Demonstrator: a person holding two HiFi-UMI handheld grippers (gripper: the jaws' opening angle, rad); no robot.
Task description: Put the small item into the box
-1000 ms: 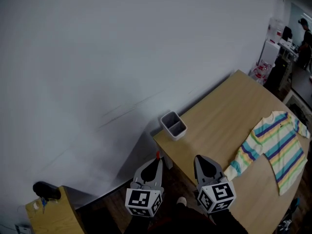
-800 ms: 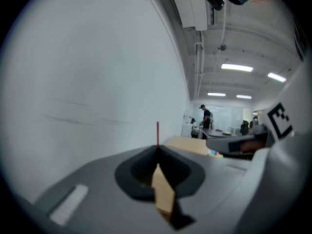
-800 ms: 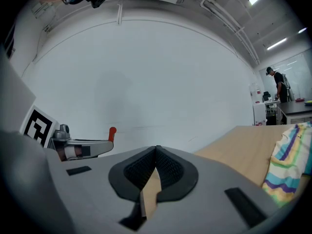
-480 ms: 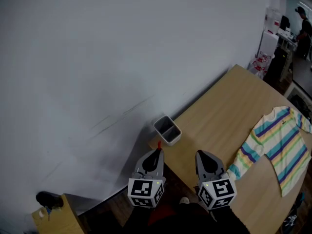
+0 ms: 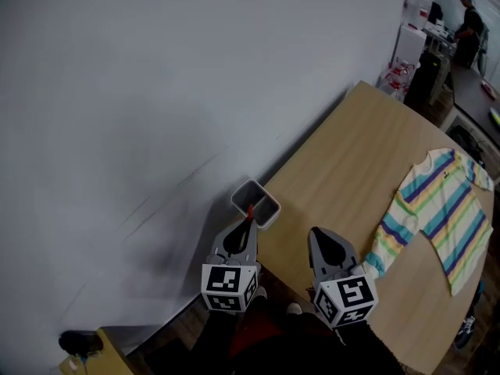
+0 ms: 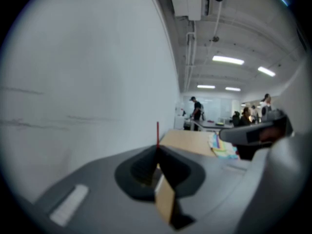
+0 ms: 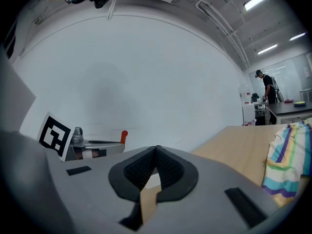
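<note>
A small grey open box stands at the near corner of the wooden table, by the wall. My left gripper is shut on a thin red item, whose tip reaches the box's near rim. In the left gripper view the red item sticks up from the closed jaws of the left gripper. My right gripper hovers over the table's front edge, to the right of the box, shut with nothing in it. The right gripper view shows that gripper closed, and the red item off to its left.
A striped shirt lies spread on the table's right part. A white wall runs along the table's left side. A low wooden cabinet stands at the bottom left. A person stands far off by other desks.
The left gripper with the red item has come forward to the box, its tip now at the box's rim. The right gripper kept its place beside it.
</note>
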